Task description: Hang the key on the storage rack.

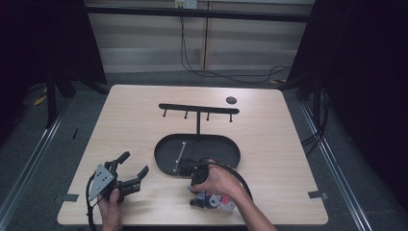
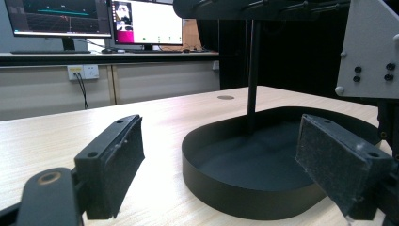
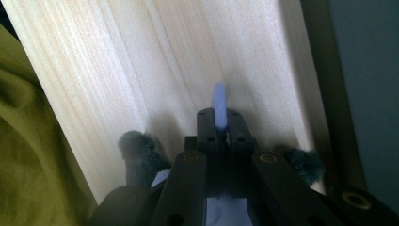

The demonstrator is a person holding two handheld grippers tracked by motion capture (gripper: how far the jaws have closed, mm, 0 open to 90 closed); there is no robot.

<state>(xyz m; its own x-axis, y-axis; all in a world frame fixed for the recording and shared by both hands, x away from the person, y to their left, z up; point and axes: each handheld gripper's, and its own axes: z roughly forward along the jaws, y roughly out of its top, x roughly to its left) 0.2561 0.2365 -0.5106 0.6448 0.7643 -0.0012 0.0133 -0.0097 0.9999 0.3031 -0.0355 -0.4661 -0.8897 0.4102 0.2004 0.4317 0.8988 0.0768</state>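
My right gripper [image 3: 219, 117] is shut on a thin pale blue piece [image 3: 219, 106] that sticks out past its tips, with a dark fuzzy tuft [image 3: 136, 148] on either side. In the high view this gripper [image 1: 206, 198] points at the table's near edge under the person's hand, over a small pink, white and blue item [image 1: 220, 202]. My left gripper [image 1: 134, 163] lies low at the front left with its jaws wide open and nothing between them. In the left gripper view its pads [image 2: 115, 160] frame the black oval tray [image 2: 221, 188].
The black tray [image 1: 166, 144] carries a T-shaped stand [image 1: 198, 109] with several hooks. A silver rod [image 1: 181, 156] lies in the tray. A small dark disc [image 1: 231, 100] sits on the table at the back. Yellow-green cloth [image 3: 33, 160] shows beyond the near table edge.
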